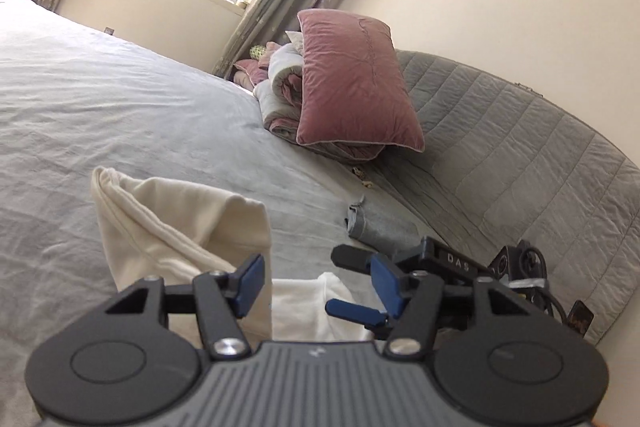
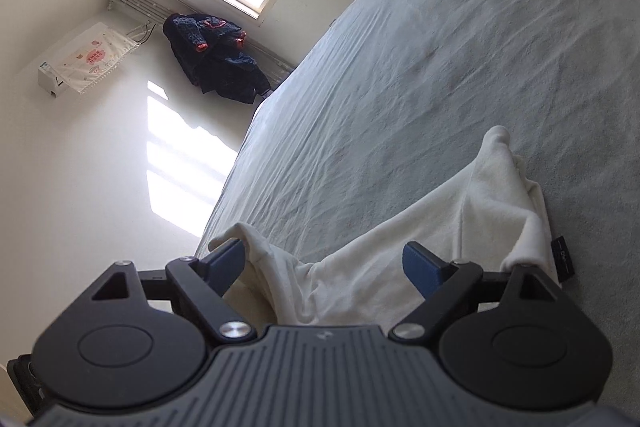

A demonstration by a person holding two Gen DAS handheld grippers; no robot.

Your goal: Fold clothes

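L gripper [image 1: 316, 285]: jaws part-open, nothing clamped. Cream garment [image 1: 180, 227] sits at its 10–11 o'clock, one fold standing up off the bed sheet [image 1: 120, 87], looks like it was draped rather than laid flat. White part of the cloth shows in the gap below the pads but pads aren't pressing it.

R gripper [image 2: 324, 263]: jaws wide, no grip. Same garment [image 2: 460, 219] runs from between the jaws out to 1–2 o'clock, bunched into a peak at the far end; small dark label tag [image 2: 562, 259] at the hem, 3 o'clock. Cloth lies in the jaw gap, L pad just beside an edge, no pinch visible.

In L wrist view, R gripper's [image 1: 360, 283] fingers show at 3 o'clock, close by, so both tools are working the same end of the garment.

Read: both hands free of the cloth, prob mid-fold w/ a re-grip due. Garment is at near edge of the bed so both tools reach w/o stretching.

Bkgd: grey folded item [image 1: 376, 227] at 1 o'clock, prob done or queued; pink pillow [image 1: 356, 83] on the quilt stack at 12, clear of the work area.

Risk: raised fold flops when regrabbed.
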